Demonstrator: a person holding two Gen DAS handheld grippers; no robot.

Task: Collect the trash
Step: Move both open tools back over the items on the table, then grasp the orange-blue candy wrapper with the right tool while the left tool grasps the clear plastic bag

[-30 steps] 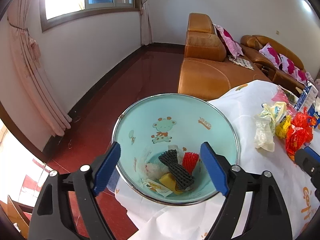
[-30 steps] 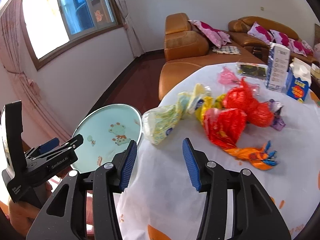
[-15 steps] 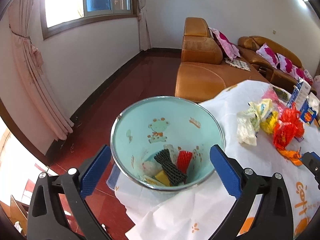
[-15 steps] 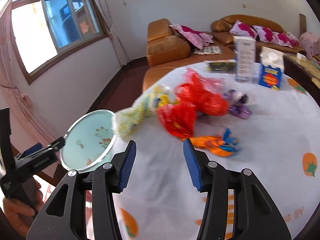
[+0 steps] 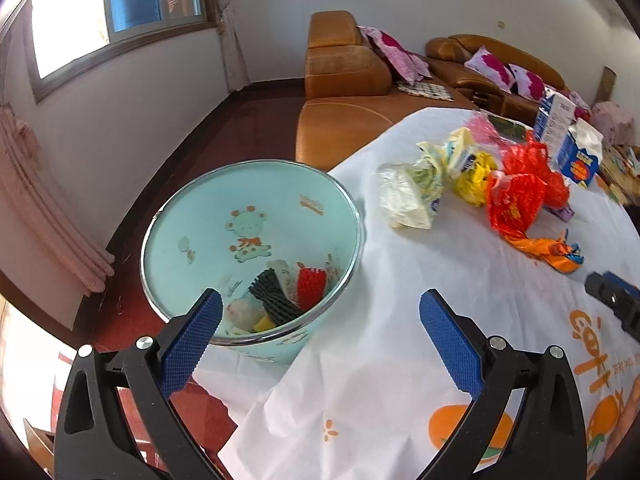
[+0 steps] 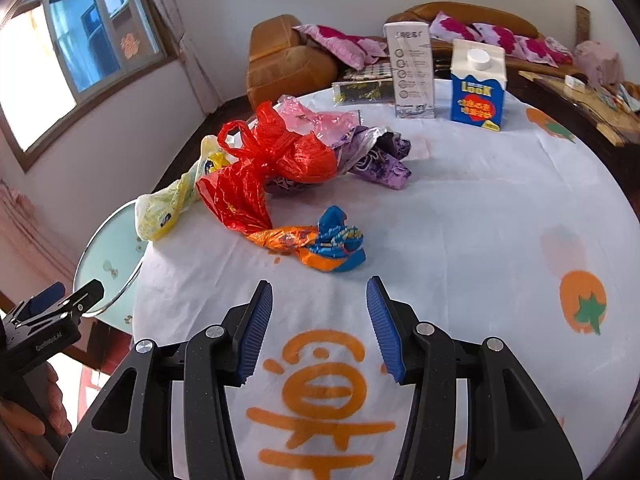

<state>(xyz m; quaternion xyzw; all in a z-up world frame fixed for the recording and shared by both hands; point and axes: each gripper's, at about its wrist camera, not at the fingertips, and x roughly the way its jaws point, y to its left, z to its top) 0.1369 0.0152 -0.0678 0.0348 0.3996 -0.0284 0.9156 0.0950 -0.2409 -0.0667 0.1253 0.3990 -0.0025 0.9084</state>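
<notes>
A light blue trash bin (image 5: 200, 224) with a metal rim stands at the table's left edge and holds black and red foam nets (image 5: 276, 294) among other scraps. My left gripper (image 5: 320, 328) hangs open and empty, straddling the bin's near rim and the tablecloth. My right gripper (image 6: 320, 316) is open and empty above the white tablecloth (image 6: 460, 216), just short of a crumpled orange and blue wrapper (image 6: 316, 244). Behind that wrapper lie red plastic bags (image 6: 276, 164), a yellowish bag (image 6: 168, 204), a pink bag (image 6: 312, 116) and a purple wrapper (image 6: 380, 160).
A white carton (image 6: 412, 72) and a blue carton (image 6: 478, 84) stand upright at the far side of the round table. Brown sofas (image 5: 344, 76) with pink cushions line the wall beyond. A hand (image 6: 24, 420) holds the left gripper at the lower left of the right wrist view.
My left gripper opened wider and swung right, off the bin toward the table. My right gripper moved further over the table, bringing the orange and blue wrapper in front of its fingers.
</notes>
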